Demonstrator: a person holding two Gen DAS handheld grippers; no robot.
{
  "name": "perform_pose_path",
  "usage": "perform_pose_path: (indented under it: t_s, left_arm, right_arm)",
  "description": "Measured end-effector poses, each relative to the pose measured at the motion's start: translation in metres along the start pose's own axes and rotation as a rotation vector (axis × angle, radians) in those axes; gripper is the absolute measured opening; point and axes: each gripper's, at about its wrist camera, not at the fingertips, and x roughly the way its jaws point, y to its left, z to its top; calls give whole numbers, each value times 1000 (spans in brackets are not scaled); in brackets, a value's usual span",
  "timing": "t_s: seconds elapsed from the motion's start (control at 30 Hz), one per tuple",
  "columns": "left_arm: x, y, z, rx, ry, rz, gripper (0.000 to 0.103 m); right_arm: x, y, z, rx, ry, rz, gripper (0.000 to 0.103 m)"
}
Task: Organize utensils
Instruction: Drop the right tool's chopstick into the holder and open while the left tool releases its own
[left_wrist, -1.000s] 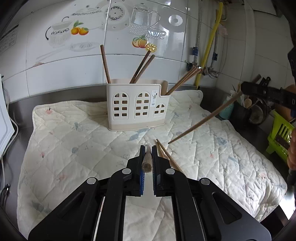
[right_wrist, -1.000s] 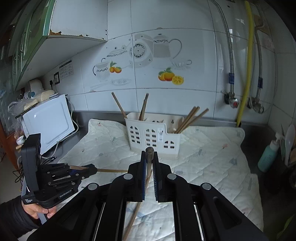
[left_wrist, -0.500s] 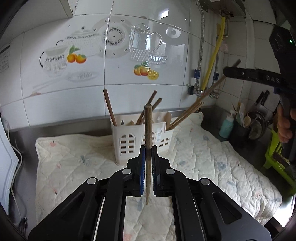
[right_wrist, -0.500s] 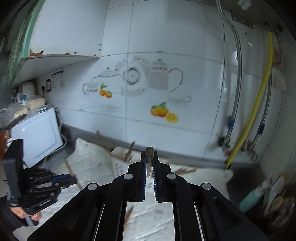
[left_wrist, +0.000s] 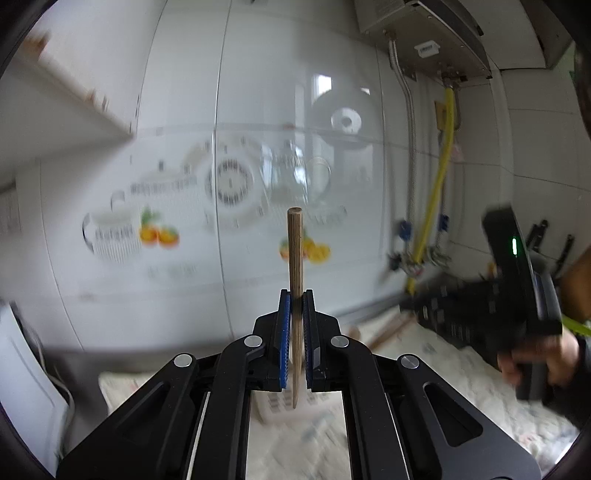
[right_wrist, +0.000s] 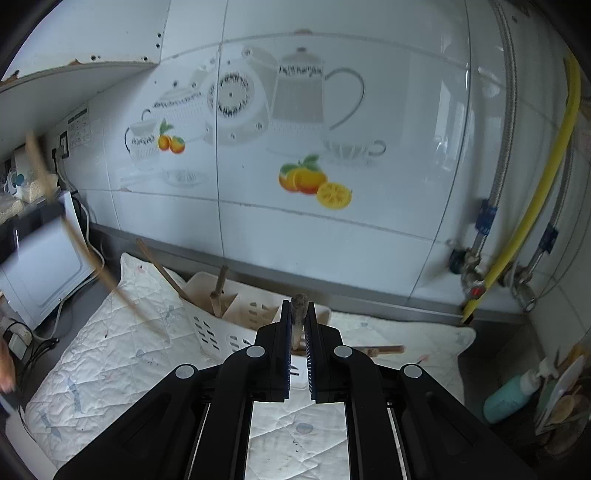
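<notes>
**Both Jaws Clenched on Chopsticks, Rack Part Filled**

Clamped shut, left gripper (left_wrist: 294, 321) on an upright chopstick (left_wrist: 295, 254), tip hanging above the rack (right_wrist: 236, 314). Right gripper (right_wrist: 297, 325) likewise clenched on a second stick (right_wrist: 298, 301), held just over the rack's near compartment. Task judged well underway: several chopsticks (right_wrist: 218, 291) already standing in the rack's left compartments, more (right_wrist: 380, 349) leaning out to its right. Two held sticks not yet dropped in. Nothing seen loose on the quilt (right_wrist: 110, 343) beside the rack, though much hidden behind the grippers.
</notes>
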Motion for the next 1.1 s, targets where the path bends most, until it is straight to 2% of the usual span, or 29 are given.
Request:
perform_pose_path:
  t_s: [0.13,0.3,0.47,0.73,0.8,0.83,0.9,0.93,0.97,1.03,1.07,1.1]
  left_arm:
    - [19,-1,23,27,-52,40,5]
    - [47,0,29,37,-64,77,5]
    - [80,8,13,-7,-3,74,5]
    - [109,19,-17,-46,106,55,6]
    - [110,21,-20,-52,108,61,9]
    - [109,22,-21,-61,107,52,10]
    - [108,22,-22,-63,108,58,25]
    - [106,22,-21,-64,103,61,47]
    - [102,22,-21,-67,90,62,59]
    - [92,20,-20,-61,66,63,61]
    - [87,19,-19,-60,59,65,70]
    - [82,18,-18,-59,51,67,75]
  right_arm:
    - [13,-1,-5,5,18,9,7]
    - [22,-3,-10,10,27,21,8]
    - [25,-5,-17,10,25,32,8]
    - [29,-3,-22,5,30,44,10]
    - [27,-4,-22,11,20,40,22]
    - [25,-4,-22,13,14,40,24]
    - [19,-4,-21,11,-4,32,25]
    - [17,-4,-21,11,-8,32,27]
    - [14,-3,-20,13,-15,31,31]
    - [4,-1,-21,1,-36,13,33]
    - [-1,0,-22,-2,-47,5,39]
    - [-5,0,-23,-2,-55,0,44]
